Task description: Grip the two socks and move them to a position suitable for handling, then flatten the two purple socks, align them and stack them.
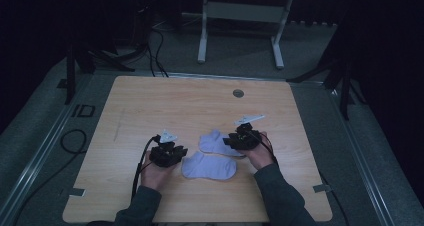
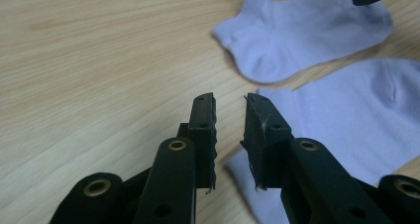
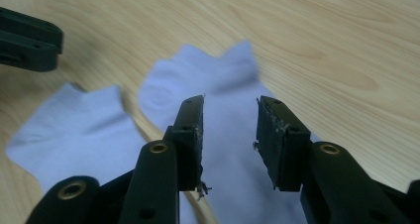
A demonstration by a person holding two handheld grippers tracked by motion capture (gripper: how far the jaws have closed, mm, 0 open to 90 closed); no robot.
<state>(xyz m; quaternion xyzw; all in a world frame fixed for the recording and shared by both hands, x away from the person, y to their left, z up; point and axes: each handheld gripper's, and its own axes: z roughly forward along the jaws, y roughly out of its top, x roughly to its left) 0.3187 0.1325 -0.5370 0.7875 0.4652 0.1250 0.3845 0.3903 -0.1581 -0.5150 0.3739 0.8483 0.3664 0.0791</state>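
two pale lilac socks lie flat on the wooden table (image 1: pixel 150 101), in its near half, between the person's two hands. the nearer sock (image 1: pixel 209 167) lies closer to the table's near edge, its toe end toward the left hand; the farther sock (image 1: pixel 216 142) lies just beyond it and toward the right hand. in the high view the two socks appear to meet or overlap slightly along one edge; whether they truly touch cannot be told. in the left gripper view the nearer sock (image 2: pixel 346 120) and the farther sock (image 2: pixel 302 35) are parted by a thin strip of bare wood.

left gripper (image 1: pixel 175 153): held in the left hand (image 1: pixel 156 173), just beside the toe end of the nearer sock. in the left gripper view (image 2: pixel 230 135) its jaws stand a narrow gap apart, released, with nothing clamped; the sock's edge lies on the table below and beyond them.

right gripper (image 1: pixel 231 141): held in the right hand (image 1: pixel 260 155), at the far sock's right end. in the right gripper view (image 3: pixel 230 140) its jaws stand apart, released, above the farther sock (image 3: pixel 223 85), the cloth seen through the gap and not pinched; the nearer sock (image 3: pixel 74 130) lies to the left.

a trailing cable (image 1: pixel 137 168) runs back along the left forearm. a round metal grommet (image 1: pixel 238 93) sits near the table's far edge; a white frame (image 1: pixel 240 16) stands on the floor beyond.
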